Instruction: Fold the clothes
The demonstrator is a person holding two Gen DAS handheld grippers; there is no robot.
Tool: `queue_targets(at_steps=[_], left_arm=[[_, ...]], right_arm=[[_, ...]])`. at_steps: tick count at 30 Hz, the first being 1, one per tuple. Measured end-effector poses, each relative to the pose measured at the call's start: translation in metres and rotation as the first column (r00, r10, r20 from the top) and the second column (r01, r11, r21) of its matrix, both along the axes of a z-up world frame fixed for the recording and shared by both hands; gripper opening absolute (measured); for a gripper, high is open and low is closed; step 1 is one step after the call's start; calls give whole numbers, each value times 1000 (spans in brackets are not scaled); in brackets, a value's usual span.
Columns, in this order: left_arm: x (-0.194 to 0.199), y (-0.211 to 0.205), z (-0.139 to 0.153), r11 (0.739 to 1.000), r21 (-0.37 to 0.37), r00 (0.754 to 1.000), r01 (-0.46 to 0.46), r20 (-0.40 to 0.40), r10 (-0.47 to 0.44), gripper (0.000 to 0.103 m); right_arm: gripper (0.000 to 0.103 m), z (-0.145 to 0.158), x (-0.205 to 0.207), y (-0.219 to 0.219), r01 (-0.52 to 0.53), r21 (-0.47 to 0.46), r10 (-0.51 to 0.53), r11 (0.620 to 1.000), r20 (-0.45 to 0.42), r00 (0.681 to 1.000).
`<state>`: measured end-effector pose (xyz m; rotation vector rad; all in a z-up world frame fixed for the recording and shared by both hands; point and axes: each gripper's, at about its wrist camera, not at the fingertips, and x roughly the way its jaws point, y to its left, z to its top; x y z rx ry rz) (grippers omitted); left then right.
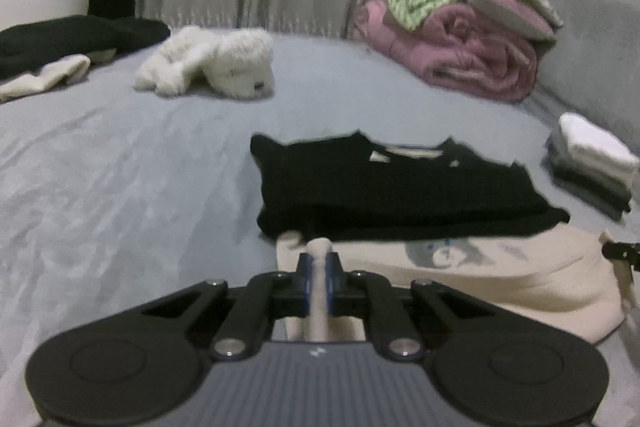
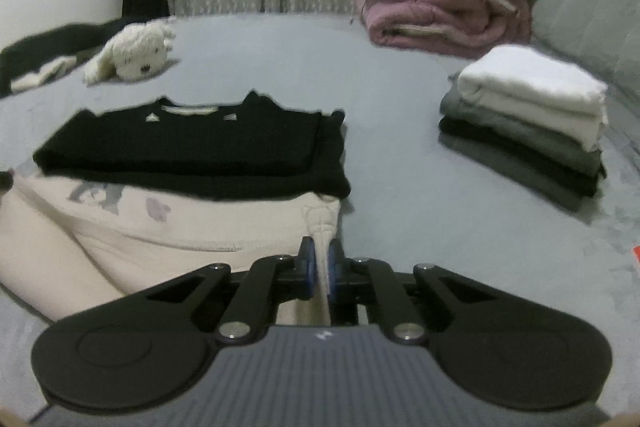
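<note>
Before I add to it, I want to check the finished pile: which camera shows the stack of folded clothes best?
The right wrist view: the stack of folded clothes sits whole there, white piece on top of grey and dark layers. The left wrist view catches it only small and blurred at the right edge.

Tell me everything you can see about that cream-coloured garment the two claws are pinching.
The cream garment is soft, thick knit, with a faded grey printed picture on its upper face. It lies flat and partly folded on the grey-blue bedsheet, nearest the cameras. A folded black top rests on its far part. The left claw pinches one near corner and the right claw the other, each bunching the fabric into a ridge between its blue pads.
</note>
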<state>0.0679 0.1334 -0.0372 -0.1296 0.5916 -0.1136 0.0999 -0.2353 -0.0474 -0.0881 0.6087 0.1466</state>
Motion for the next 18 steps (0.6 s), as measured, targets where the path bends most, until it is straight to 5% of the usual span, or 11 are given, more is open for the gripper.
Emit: queue_targets(at_steps=[12, 18], left_arm=[[6, 4, 10, 996, -18, 992, -85, 91, 86, 7], [25, 0, -6, 992, 30, 992, -123, 45, 122, 7]], right_arm=[[6, 12, 3, -2, 70, 29, -73, 997, 155, 985], [6, -3, 28, 3, 81, 22, -83, 996, 111, 990]])
